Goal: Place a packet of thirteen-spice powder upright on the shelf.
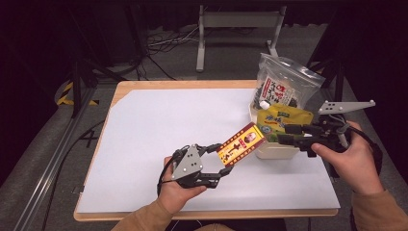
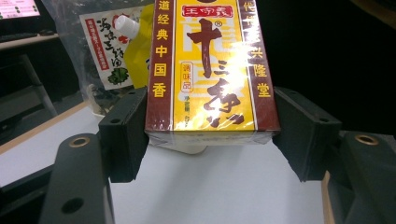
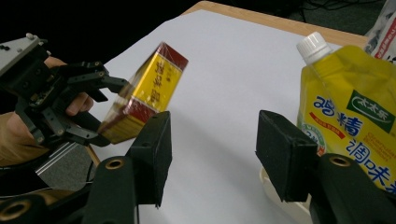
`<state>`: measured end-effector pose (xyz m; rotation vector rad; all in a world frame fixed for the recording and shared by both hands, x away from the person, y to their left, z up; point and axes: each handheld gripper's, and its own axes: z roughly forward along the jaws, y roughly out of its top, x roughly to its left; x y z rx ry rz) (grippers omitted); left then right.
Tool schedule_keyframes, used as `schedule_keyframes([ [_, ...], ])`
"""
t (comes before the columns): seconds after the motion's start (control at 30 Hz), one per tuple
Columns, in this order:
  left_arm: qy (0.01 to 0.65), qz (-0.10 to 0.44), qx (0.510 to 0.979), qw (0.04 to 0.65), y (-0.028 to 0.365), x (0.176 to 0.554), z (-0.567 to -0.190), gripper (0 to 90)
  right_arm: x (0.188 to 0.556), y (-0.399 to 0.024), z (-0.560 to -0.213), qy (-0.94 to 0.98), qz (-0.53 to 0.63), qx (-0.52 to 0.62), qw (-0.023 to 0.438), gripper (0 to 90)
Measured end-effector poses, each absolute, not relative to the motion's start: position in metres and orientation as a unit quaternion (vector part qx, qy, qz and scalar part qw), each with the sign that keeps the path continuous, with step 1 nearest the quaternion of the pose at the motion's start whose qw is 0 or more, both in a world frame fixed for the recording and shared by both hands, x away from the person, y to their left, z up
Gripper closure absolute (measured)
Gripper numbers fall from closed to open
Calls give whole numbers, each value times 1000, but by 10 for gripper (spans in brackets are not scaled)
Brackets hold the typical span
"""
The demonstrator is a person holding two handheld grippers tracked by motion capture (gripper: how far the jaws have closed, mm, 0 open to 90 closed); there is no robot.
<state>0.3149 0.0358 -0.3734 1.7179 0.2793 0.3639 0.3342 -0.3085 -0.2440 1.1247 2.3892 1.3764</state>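
Lab: dark room, floor cables point(image 1: 163, 41), metal rails point(image 1: 53, 159).

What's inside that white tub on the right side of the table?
In the white tub stands a yellow spouted pouch, and behind it a clear zip bag with a printed packet inside. The pouch hides the tub's bottom, so anything lying under it cannot be seen.

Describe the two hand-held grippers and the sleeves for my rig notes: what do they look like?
Both grippers are black linkage frames with blocky black jaw pads and brass-ringed holes. The left gripper carries a grey three-cornered plate with small dark dots; the right gripper has a longer grey plate raised above it, and a cable. The sleeves are tan.
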Motion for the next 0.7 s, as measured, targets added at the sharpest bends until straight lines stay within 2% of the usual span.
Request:
schedule_keyframes([
  [0.3, 115, 169, 755, 623, 33, 314, -376, 327, 343, -289, -231, 799, 457, 389, 40, 447],
  [0.7, 104, 183, 758, 618, 31, 309, -375, 327, 356, -273, -235, 803, 435, 408, -11, 450],
])
